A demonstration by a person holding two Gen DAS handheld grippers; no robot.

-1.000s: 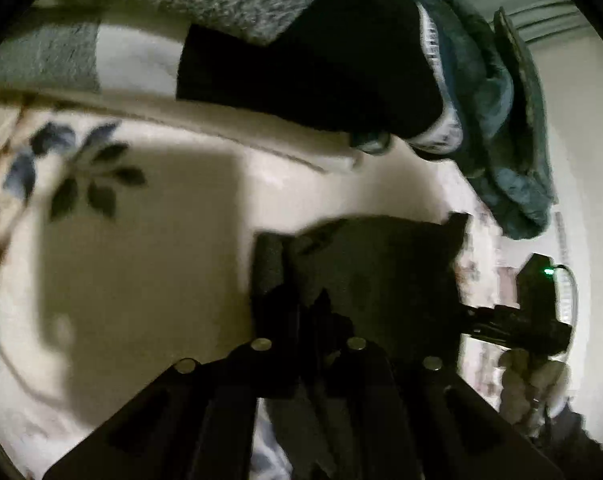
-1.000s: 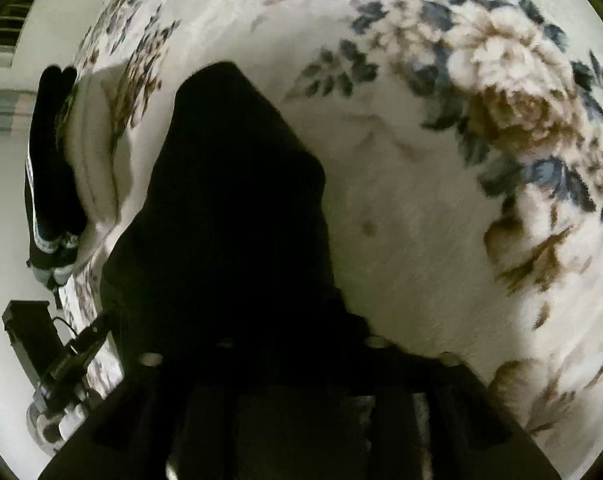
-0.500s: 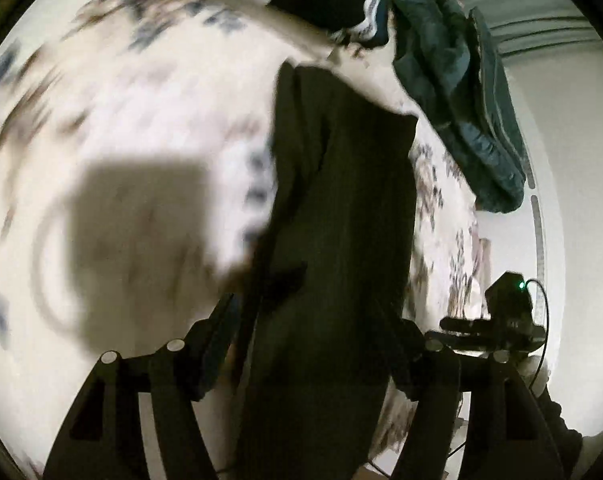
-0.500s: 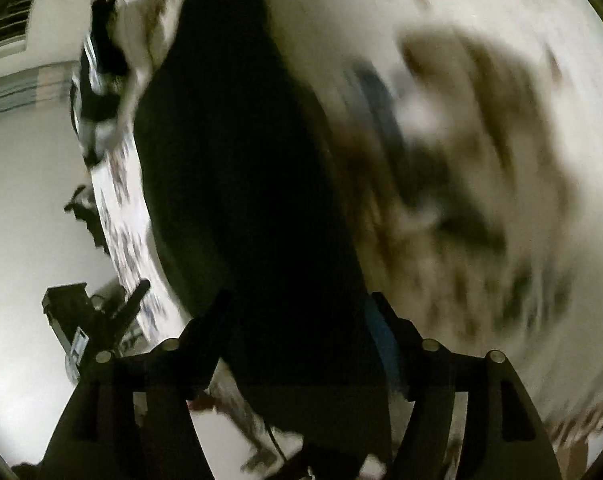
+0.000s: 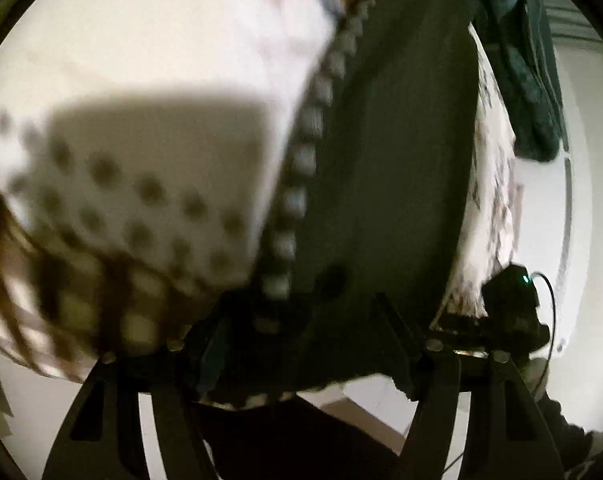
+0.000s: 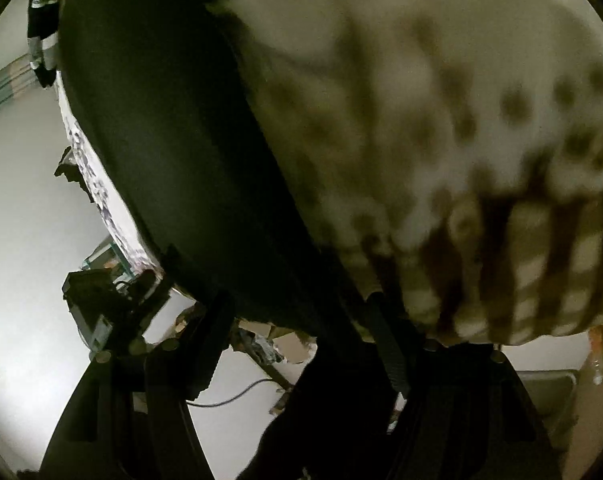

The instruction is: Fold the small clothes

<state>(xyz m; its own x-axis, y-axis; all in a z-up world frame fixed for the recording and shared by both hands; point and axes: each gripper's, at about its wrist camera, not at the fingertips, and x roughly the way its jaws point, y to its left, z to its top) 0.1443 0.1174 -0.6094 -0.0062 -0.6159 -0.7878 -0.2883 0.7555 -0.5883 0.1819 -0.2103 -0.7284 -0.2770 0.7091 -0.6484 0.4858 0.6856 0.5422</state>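
Note:
A dark garment (image 5: 389, 168) lies stretched out long on the white patterned bed cover (image 5: 161, 60). It also shows in the right wrist view (image 6: 173, 152). My left gripper (image 5: 305, 320) is open, its fingers spread wide at either side of the garment's near end. My right gripper (image 6: 301, 320) is open too, its fingers apart over the garment's near edge by the bed's edge. Neither gripper holds the cloth. Both views are blurred.
A pile of dark teal clothes (image 5: 529, 80) lies at the far end of the bed. A black and white striped garment (image 6: 41, 32) lies beyond the dark one. The other gripper's body (image 5: 509, 304) shows beside the bed edge. Pale floor (image 6: 21, 240) lies below.
Both grippers were shut on the dark garment a second ago; they opened, let it go laid out long, and drew back toward the bed's near edge.

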